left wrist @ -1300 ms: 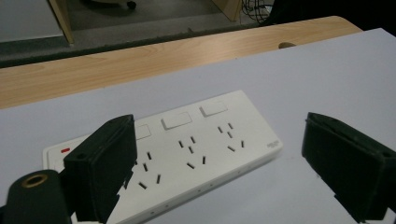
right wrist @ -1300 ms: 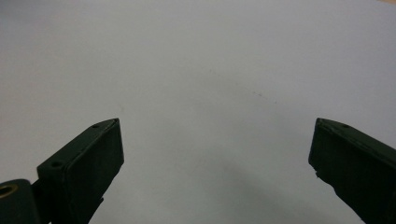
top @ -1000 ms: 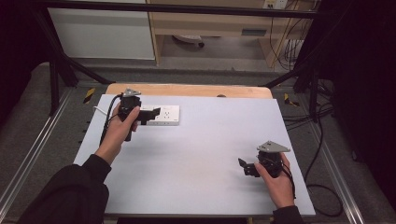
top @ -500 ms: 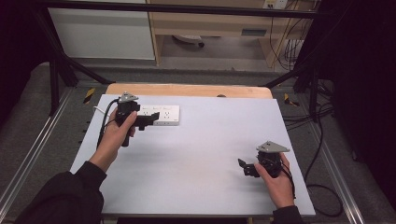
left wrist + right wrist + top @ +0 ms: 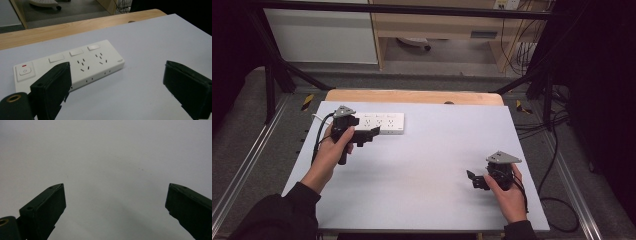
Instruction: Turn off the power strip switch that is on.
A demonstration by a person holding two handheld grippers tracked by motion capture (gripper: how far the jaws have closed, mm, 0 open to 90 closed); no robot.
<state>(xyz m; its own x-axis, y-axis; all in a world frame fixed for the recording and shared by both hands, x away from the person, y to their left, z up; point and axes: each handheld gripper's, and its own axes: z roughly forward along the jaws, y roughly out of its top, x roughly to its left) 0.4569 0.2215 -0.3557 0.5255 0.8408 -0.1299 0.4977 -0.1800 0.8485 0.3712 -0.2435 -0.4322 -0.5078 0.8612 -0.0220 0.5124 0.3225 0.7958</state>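
Left gripper (image 5: 371, 134) hovers jaws spread just beside the white power strip (image 5: 382, 122); right gripper (image 5: 473, 178), jaws apart too, sits well away.

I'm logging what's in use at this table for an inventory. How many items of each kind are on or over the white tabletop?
Power strip: 1, white, lying flat at the far left of the tabletop.
Handheld grippers: 2, the left gripper beside the strip and the right gripper near the front right, both with jaws apart.
Total: 3
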